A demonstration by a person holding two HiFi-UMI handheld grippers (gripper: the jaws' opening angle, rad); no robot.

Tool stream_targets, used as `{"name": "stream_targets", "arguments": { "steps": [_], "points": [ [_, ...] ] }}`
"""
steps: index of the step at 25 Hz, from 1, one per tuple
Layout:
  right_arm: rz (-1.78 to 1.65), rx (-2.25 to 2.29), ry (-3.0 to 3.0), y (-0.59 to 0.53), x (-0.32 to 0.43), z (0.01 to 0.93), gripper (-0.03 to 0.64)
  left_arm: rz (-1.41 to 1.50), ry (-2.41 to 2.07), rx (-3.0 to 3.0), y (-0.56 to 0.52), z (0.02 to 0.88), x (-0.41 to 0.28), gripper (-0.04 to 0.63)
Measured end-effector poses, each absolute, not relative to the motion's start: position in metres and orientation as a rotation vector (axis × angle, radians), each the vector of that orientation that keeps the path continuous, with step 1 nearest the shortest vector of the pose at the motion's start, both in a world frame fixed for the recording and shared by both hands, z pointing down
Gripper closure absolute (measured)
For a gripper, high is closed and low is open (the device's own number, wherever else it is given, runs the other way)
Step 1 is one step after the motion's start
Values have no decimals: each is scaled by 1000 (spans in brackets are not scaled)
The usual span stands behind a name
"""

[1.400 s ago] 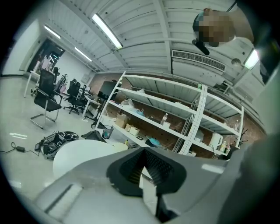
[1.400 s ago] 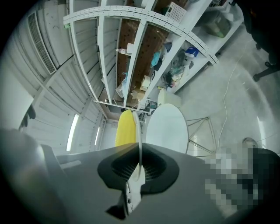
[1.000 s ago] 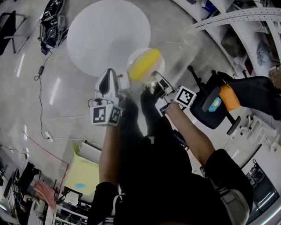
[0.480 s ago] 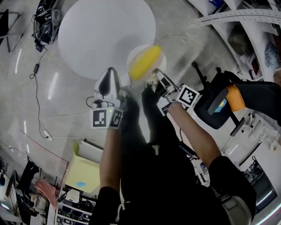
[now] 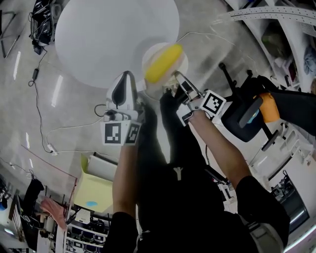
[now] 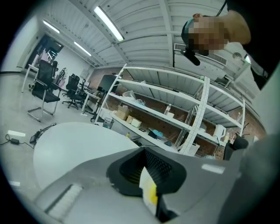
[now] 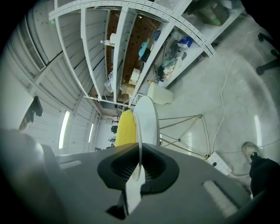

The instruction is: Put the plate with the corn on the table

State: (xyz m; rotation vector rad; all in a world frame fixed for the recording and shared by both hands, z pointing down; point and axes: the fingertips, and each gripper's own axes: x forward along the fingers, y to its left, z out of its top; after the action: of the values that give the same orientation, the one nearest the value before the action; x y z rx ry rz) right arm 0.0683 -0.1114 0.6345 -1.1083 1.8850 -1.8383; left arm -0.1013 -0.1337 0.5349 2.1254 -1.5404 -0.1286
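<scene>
A white plate (image 5: 181,60) carrying a yellow corn cob (image 5: 163,63) hangs in the air at the near right edge of the round white table (image 5: 113,34). My right gripper (image 5: 175,79) is shut on the plate's near rim; in the right gripper view the plate (image 7: 146,120) stands edge-on between the jaws with the corn (image 7: 126,129) behind it. My left gripper (image 5: 136,86) sits at the plate's left side, its jaws shut on a thin white and yellow sliver (image 6: 148,192), apparently the plate's rim. The table (image 6: 74,148) lies just ahead of it.
A black office chair with an orange part (image 5: 247,116) stands at the right. Cables (image 5: 44,113) run over the grey floor at the left. A yellow sheet (image 5: 94,190) lies near my feet. Metal shelving (image 5: 276,15) lines the right side, and a power strip (image 7: 218,162) lies on the floor.
The table has grown larger in the head view and the plate with the corn now overlaps its edge more. Both grippers keep the same hold.
</scene>
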Motion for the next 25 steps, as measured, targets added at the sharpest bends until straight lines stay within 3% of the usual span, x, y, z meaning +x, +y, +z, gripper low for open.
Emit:
{"name": "stream_targets", "arguments": {
  "steps": [25],
  "points": [
    [-1889, -1180, 1785, -106, 67, 687, 598, -154, -1531, 2079, -130, 570, -102, 592]
  ]
}}
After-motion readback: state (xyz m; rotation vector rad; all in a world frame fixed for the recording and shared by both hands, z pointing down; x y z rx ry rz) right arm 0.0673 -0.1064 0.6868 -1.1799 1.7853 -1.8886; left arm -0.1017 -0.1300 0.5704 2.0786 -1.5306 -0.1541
